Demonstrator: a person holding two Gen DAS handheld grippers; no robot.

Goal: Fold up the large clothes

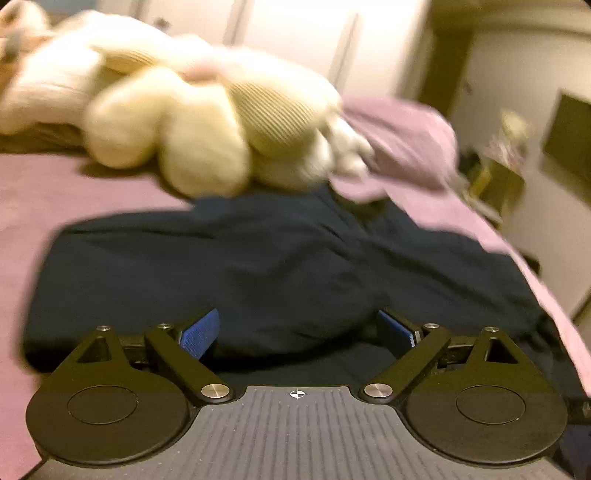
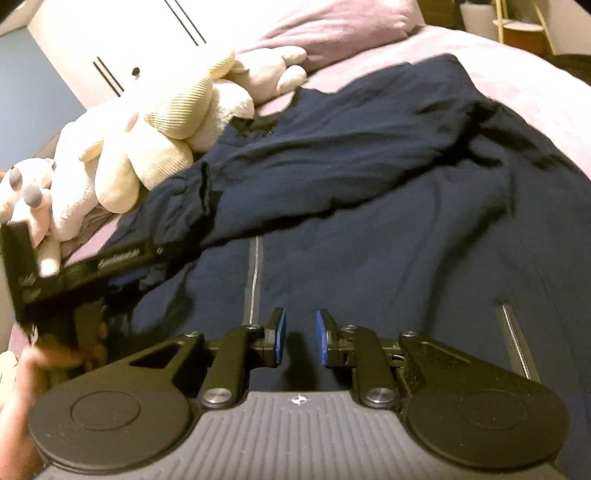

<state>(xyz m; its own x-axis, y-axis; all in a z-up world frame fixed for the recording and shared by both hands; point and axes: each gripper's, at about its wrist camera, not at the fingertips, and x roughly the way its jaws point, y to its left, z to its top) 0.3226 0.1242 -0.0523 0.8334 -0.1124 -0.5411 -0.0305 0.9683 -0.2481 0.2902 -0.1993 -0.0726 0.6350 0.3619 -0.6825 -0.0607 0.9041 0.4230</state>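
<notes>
While the left gripper (image 1: 298, 326) stands w/ its jaws wide apart and nothing between the blue pads, just over the dark cloth, the right gripper (image 2: 300, 338) has its jaws close together but w/ a clear gap, and no cloth shows in that gap, so it holds nothing that can be seen. Moving outward, both hover low over the navy jacket (image 2: 369, 206), which lies spread on the pink bed (image 1: 55, 192), covering most of the near part of it. In the right wrist view the left tool shows at the left edge, in a hand (image 2: 44, 360), right beside a sleeve (image 2: 229, 192) that lies folded across the body of the jacket. Judging by that, the step in hand looks like the sleeve fold: one sleeve is laid inward and let go. The next move prob. calls for a fresh grab, either the other sleeve or the hem, w/ jaws shut on cloth at an edge, not mid-panel. The zip (image 2: 254, 273) runs away from the right camera toward the soft toys (image 2: 155, 136) and pillow (image 2: 332, 26), so the long axis of the jacket lies that way, collar end prob. toward the toys, though the collar itself can't be made out.
</notes>
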